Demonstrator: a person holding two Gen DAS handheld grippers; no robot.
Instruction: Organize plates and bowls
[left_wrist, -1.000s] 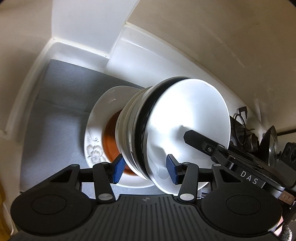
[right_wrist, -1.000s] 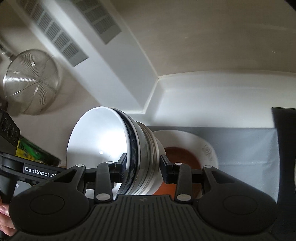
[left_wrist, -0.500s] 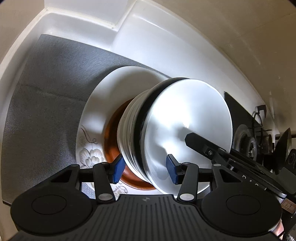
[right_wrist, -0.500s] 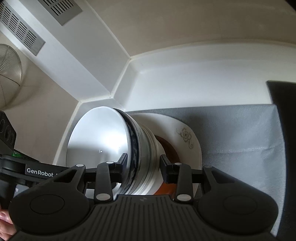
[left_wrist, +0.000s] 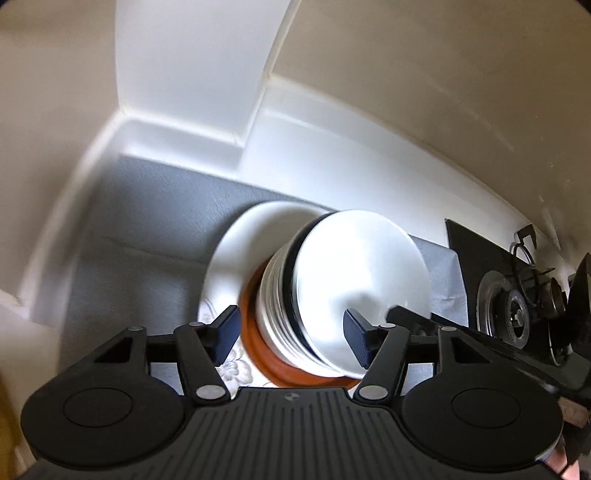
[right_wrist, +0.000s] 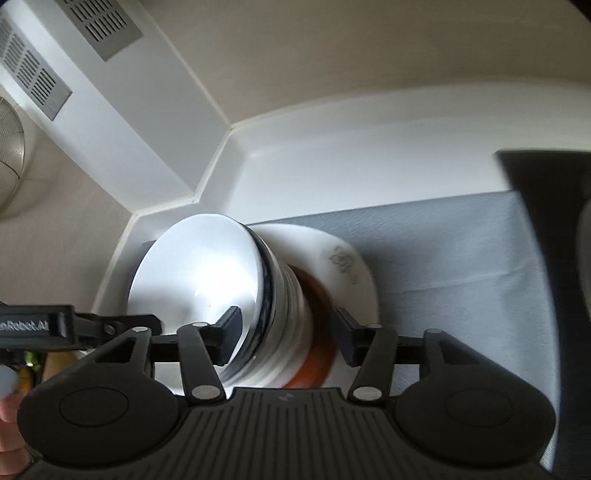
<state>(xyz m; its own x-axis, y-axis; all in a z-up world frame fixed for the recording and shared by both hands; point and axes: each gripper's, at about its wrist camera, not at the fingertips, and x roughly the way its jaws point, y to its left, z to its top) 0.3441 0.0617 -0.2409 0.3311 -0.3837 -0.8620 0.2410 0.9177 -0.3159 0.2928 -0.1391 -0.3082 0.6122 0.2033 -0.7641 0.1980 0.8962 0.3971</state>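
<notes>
A stack of nested white bowls (left_wrist: 354, 291), one dark-rimmed, stands on a brown dish (left_wrist: 266, 354) on a white flowered plate (left_wrist: 236, 258). The stack also shows in the right wrist view (right_wrist: 207, 280), with the brown dish (right_wrist: 317, 317) and the plate (right_wrist: 347, 258) under it. My left gripper (left_wrist: 290, 334) is open, its blue pads on either side of the stack and apart from it. My right gripper (right_wrist: 288, 332) is open too, and straddles the stack from the opposite side.
The plate lies on a grey mat (left_wrist: 140, 236) in a white-walled corner (left_wrist: 184, 122). A gas hob (left_wrist: 517, 317) stands to the right of the mat. A vent grille (right_wrist: 99, 26) and a wire strainer (right_wrist: 9, 147) hang on the wall.
Both grippers have opened wider and let go of the bowl stack, which now rests on the brown dish and plate. Both cameras have drawn back a little.
</notes>
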